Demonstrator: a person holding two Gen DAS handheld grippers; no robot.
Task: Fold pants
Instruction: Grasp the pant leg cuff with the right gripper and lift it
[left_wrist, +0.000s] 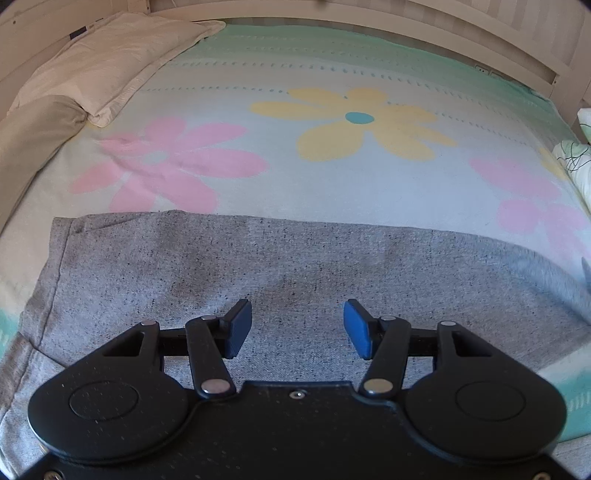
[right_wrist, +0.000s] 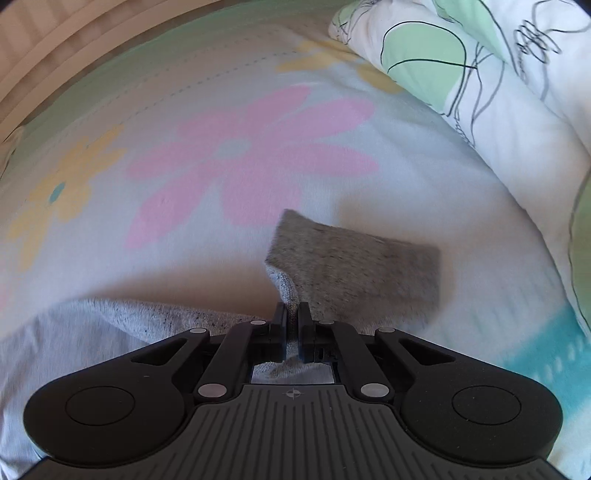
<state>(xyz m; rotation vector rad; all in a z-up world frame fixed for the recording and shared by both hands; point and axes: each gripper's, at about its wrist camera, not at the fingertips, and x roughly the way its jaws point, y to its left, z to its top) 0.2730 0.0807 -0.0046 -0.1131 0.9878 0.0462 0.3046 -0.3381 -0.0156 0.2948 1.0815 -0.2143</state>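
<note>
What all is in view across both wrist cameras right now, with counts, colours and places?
Grey speckled knit pants: one, spread flat across the near bed; one end pinched and lifted at right.
Pale flower-print bedspread: one, pink and yellow flowers, covering the bed.
Cream pillow: one, far left corner.
White and green leaf-print duvet: one, bunched at the right edge.
Pale wooden bed frame: one, along the far side.
Left gripper: black, blue pads, open over the pants.
Right gripper: black, shut on the pants.

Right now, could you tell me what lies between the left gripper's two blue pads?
Nothing is gripped: in the left wrist view the left gripper is open, and only the flat grey pants show in the gap beneath it.
</note>
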